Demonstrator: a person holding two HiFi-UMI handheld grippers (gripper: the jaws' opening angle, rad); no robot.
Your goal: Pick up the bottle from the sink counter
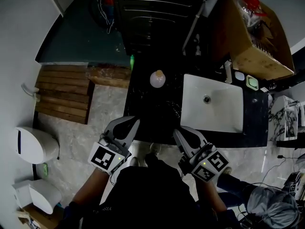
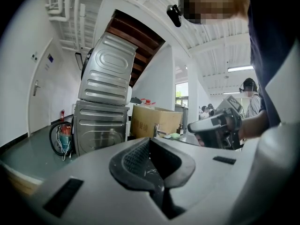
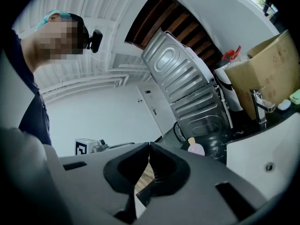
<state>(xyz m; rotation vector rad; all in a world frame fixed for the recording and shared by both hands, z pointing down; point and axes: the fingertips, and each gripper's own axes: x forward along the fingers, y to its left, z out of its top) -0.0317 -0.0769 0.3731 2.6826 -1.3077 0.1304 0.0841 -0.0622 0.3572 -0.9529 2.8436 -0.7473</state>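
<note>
**Both grippers shut and empty, bottle untouched on the counter**

The left gripper [image 2: 150, 143] has its jaws pressed together along their whole length, with nothing between them. The right gripper [image 3: 149, 150] is the same, its tips meeting and its pads bare. In the head view both sit low in the frame, side by side at the near edge of the dark counter [image 1: 147, 111], and neither touches anything on it.

The bottle [image 1: 157, 78] is pale and rounded with a lighter cap. It stands upright on the counter above the two grippers at frame centre, just left of the white sink basin [image 1: 224, 116] and well apart from both sets of jaws. The right gripper view shows it right of centre, in front of a ribbed metal appliance [image 3: 187, 86]. A cardboard box [image 1: 257, 37] fills the upper right of the head view.

The step in hand appears to be the approach — no grasp has begun. The next move likely calls for one gripper to open wide enough for the bottle's rounded body. It would then advance over the counter and close about the body or neck without tipping the bottle.
</note>
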